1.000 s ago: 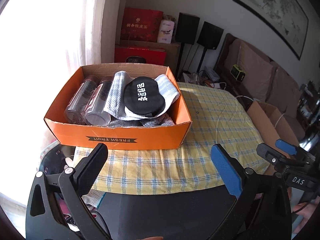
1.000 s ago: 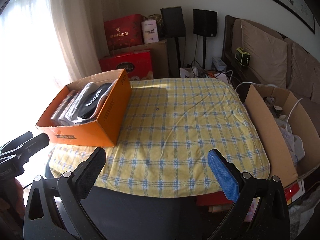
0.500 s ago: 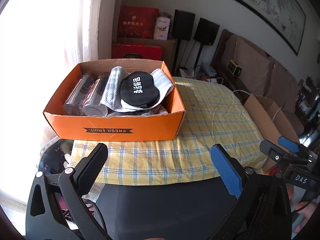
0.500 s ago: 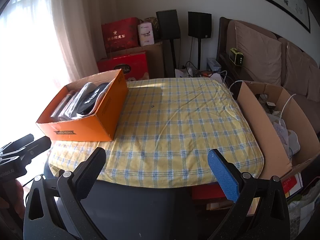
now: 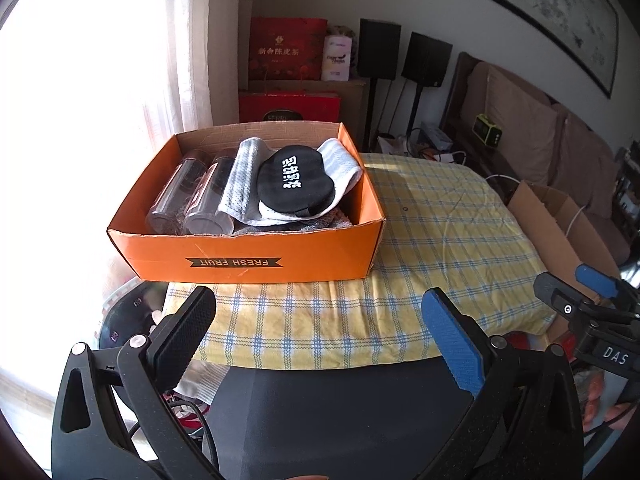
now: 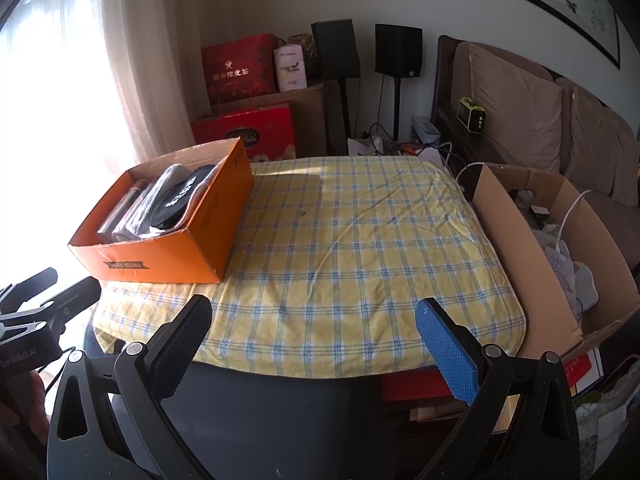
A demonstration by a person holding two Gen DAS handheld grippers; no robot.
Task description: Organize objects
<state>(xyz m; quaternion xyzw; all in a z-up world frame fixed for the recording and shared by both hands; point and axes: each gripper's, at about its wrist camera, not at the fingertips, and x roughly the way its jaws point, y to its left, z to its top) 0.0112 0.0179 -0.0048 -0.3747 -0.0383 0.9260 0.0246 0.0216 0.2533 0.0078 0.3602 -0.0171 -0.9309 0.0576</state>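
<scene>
The left tool [image 5: 318, 320] is wide open and holds nothing, and the right tool [image 6: 314, 320] is wide open and empty too. Both hang low, off the near edge of the worktop [image 6: 360, 240], which has a yellow and blue checked cloth on it. The big thing to look at is the orange box [image 5: 248, 258]. It sits on the left near corner of the worktop. From the left tool the box is straight ahead and a little up, with its long front side, the one that says FRESH FRUIT, facing the tool. From the right tool the same box [image 6: 168, 256] is ahead but far off to the left, with its long side running away from the tool. So the left tool is the nearer one to the box. Inside the box, two clear bottles [image 5: 188, 196] lie side by side against the left wall, with their long way pointing from front to back. Right of the bottles is a rolled grey and white cloth [image 5: 242, 176], also lying front to back. A black eye mask [image 5: 296, 178] with white letters rests on top of the cloths, near the right wall of the box. The cloth on the worktop to the right of the box has nothing on it. I think the things are already put away, so little is left to do. If one more thing needs fixing in the box, the left tool has the shorter way to go.
</scene>
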